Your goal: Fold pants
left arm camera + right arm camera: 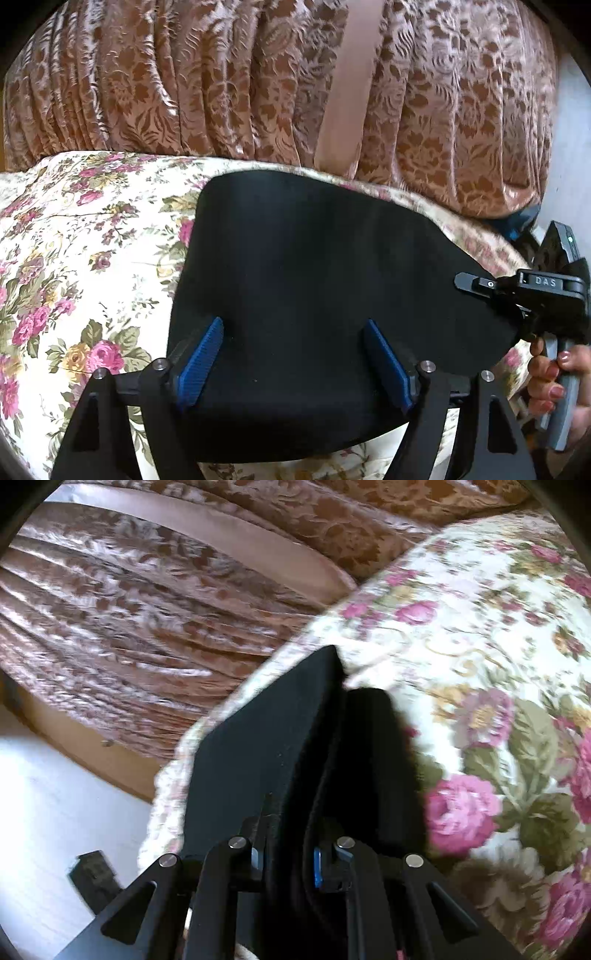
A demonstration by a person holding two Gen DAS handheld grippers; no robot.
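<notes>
The black pants (314,295) lie folded on the floral bedspread (74,240). The left gripper (295,354) tilts downward above them, jaws spread wide, pinching nothing. The right gripper (291,860), angled down from the side, clamps the pants' edge.

Daylight glares white off the floor (55,794) beside me; right view smears with blur, fisheye edges curve dark.
</notes>
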